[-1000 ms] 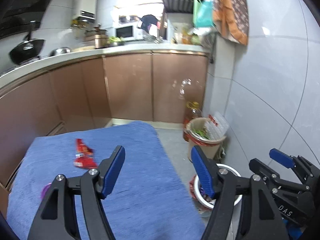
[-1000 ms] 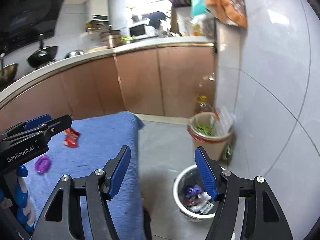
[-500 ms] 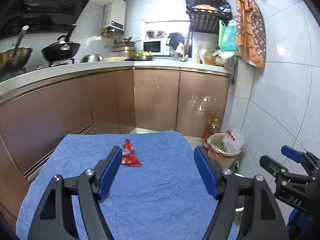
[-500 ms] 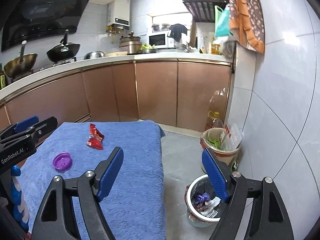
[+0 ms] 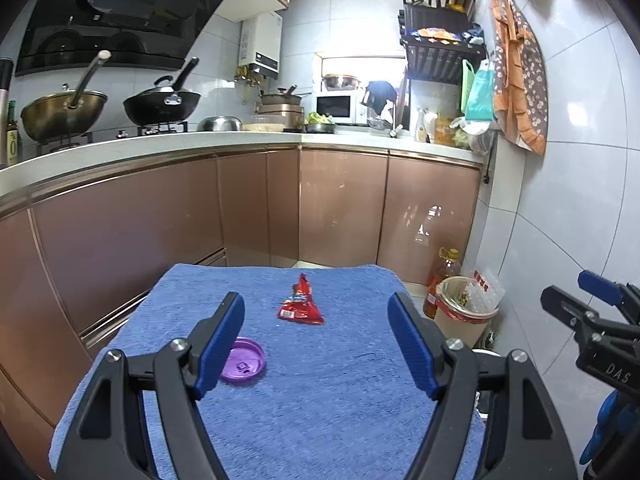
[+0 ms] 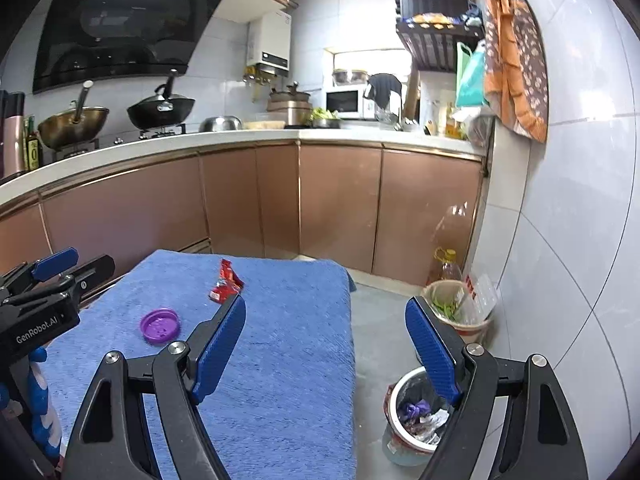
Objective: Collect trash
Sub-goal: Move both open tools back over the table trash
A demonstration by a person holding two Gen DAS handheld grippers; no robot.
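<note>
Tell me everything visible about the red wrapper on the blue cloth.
The red wrapper is a crumpled, glossy packet, apparently foil or plastic, with a white printed patch at its wide end and a narrow twisted tail pointing toward the cabinets. It lies flat on the blue cloth, beyond the purple lid, untouched by either claw.

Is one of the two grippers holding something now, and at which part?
Nothing is held. The left gripper and the right gripper are both open and empty.
</note>
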